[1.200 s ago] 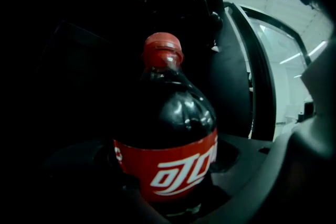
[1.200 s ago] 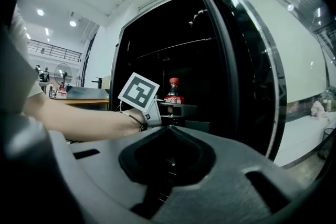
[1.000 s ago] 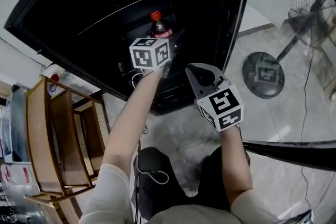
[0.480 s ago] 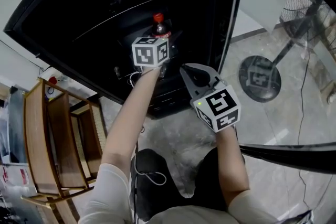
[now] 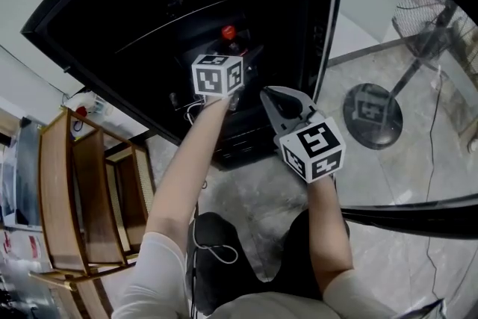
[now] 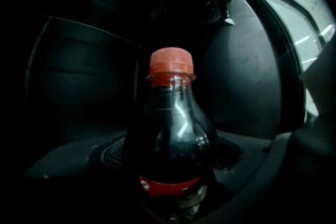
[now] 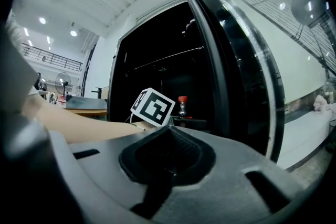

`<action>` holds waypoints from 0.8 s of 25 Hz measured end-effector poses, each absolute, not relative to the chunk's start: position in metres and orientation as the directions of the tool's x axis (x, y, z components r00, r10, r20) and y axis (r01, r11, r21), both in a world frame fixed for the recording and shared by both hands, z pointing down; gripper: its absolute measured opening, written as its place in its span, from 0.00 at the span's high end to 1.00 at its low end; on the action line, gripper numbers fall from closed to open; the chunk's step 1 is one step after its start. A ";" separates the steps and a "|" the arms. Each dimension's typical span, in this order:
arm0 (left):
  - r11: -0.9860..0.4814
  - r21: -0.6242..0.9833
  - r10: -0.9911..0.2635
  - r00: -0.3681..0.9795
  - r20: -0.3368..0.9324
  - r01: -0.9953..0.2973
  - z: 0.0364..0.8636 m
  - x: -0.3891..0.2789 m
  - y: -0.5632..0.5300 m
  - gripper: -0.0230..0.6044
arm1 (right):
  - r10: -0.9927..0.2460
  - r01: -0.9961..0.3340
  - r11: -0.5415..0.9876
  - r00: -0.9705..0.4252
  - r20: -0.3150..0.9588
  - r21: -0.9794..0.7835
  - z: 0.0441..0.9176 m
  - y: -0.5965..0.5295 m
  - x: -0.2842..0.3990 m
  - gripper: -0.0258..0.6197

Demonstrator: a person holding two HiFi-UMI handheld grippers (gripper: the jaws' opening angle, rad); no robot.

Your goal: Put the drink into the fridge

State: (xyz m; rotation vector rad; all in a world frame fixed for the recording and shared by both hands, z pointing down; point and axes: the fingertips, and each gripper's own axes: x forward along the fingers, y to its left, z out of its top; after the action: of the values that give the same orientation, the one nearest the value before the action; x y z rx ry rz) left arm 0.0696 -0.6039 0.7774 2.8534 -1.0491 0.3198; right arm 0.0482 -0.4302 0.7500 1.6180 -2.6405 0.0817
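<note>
A small dark cola bottle [image 6: 173, 144] with a red cap and a red label stands upright on a shelf inside the dark fridge [image 5: 149, 11]. In the head view only its cap [image 5: 228, 32] shows above the marker cube of my left gripper [image 5: 218, 75]. That gripper reaches into the fridge. Its jaws are opening, with the bottle between them and a gap on each side. My right gripper [image 5: 270, 95] hangs shut and empty just outside the fridge, to the right of the left one. From the right gripper view the bottle [image 7: 182, 106] stands behind the left cube.
The fridge's glass door [image 5: 336, 26] stands open at the right, close beside my right gripper. A standing fan with a round base [image 5: 373, 108] is on the floor beyond it. A wooden shelf unit [image 5: 82, 190] stands at the left.
The bottle's neck and label showed above the left cube before; now only the cap shows. The right gripper has hardly moved.
</note>
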 end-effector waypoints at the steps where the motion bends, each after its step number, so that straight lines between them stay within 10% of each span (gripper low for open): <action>1: -0.761 0.004 -0.630 0.742 0.229 -0.648 0.779 0.069 -0.604 0.40 | -0.889 -0.892 0.452 -0.453 0.067 -0.026 0.751 -0.430 0.049 0.96; 20: -0.790 -0.057 -0.606 0.763 0.222 -0.611 0.758 0.041 -0.589 0.37 | -0.898 -0.901 0.433 -0.433 0.076 -0.023 0.750 -0.445 0.018 0.96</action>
State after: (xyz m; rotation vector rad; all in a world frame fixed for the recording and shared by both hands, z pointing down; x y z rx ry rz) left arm 0.0414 -0.5890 0.7583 2.9326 -1.0122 0.3601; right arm 0.0184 -0.4451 0.7500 1.6430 -2.6145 0.0935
